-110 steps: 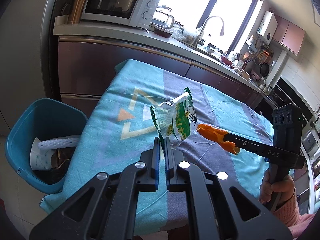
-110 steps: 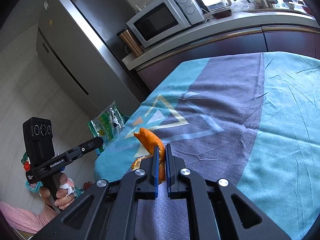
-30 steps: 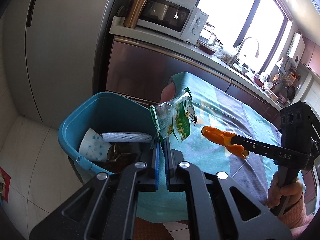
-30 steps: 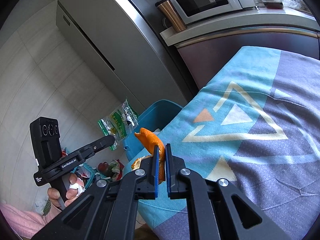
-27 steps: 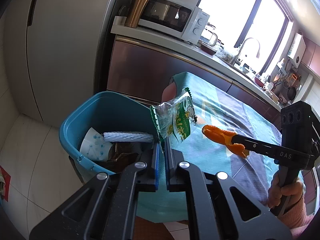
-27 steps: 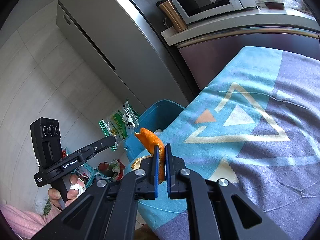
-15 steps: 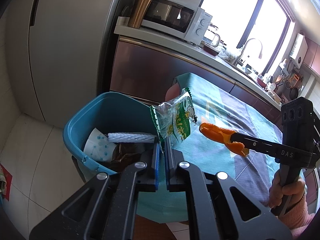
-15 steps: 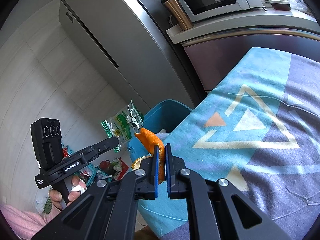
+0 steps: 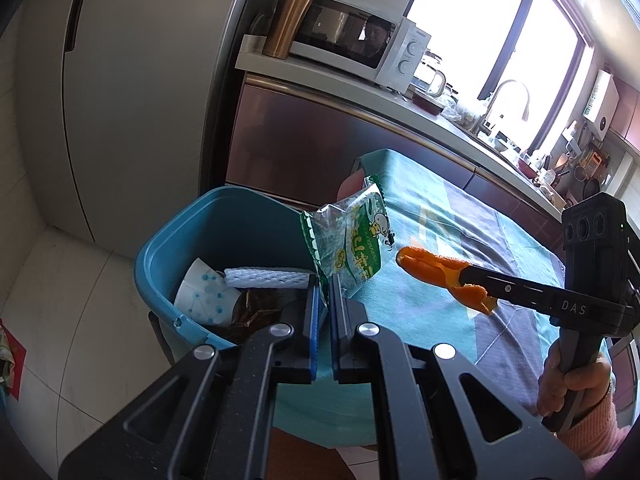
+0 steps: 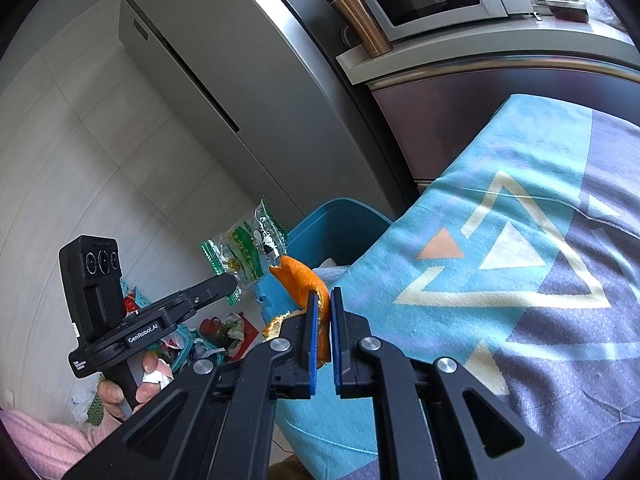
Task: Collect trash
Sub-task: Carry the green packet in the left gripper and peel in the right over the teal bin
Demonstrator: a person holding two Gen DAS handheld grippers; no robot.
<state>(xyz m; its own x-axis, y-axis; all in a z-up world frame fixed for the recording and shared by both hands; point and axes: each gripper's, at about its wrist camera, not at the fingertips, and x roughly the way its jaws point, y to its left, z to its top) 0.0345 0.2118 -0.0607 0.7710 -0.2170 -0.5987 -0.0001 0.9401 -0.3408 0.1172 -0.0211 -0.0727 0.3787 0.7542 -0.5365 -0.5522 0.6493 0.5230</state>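
My left gripper is clamped on the wrapper, holding it over the bin's near edge. My right gripper is pinched on the orange peel, over the tablecloth edge just beside the bin.

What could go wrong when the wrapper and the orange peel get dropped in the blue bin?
1. The green snack wrapper in the left tongs looks light and hangs near the blue bin's rim, so it may flutter onto the floor.
2. The orange peel in the right tongs seems to hang over the tablecloth, not the bin; released now, it would probably land on the cloth.
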